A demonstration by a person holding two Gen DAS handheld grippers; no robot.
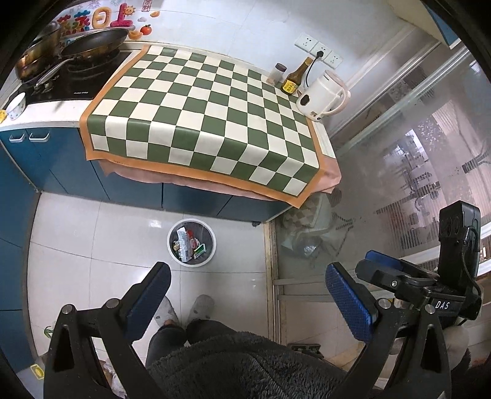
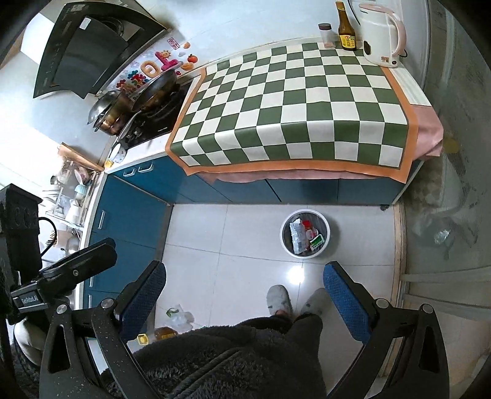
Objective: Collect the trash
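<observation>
A round white-rimmed trash bin [image 1: 171, 247] [image 2: 284, 239] stands on the tiled floor in front of the blue cabinets; several snack wrappers [image 1: 186, 244] [image 2: 302, 234] lie inside it. My left gripper [image 1: 247, 276] is open and empty, held high above the floor, with the bin just beyond its left finger. My right gripper [image 2: 242, 274] is open and empty, with the bin beyond and between its fingers. The right gripper [image 1: 348, 290] shows at the right edge of the left wrist view. The green-and-white checkered cloth [image 1: 202, 113] [image 2: 300, 104] on the counter carries no loose trash.
A white kettle [image 1: 322, 95] [image 2: 382, 40], a dark sauce bottle [image 1: 294, 76] [image 2: 346, 29] and a small jar [image 1: 276, 73] [image 2: 326, 35] stand at the counter's back right. Pans [image 1: 92, 43] [image 2: 147, 92] sit on the stove. A glass sliding door [image 1: 414, 184] is at the right. A plastic bag [image 2: 179, 316] lies on the floor.
</observation>
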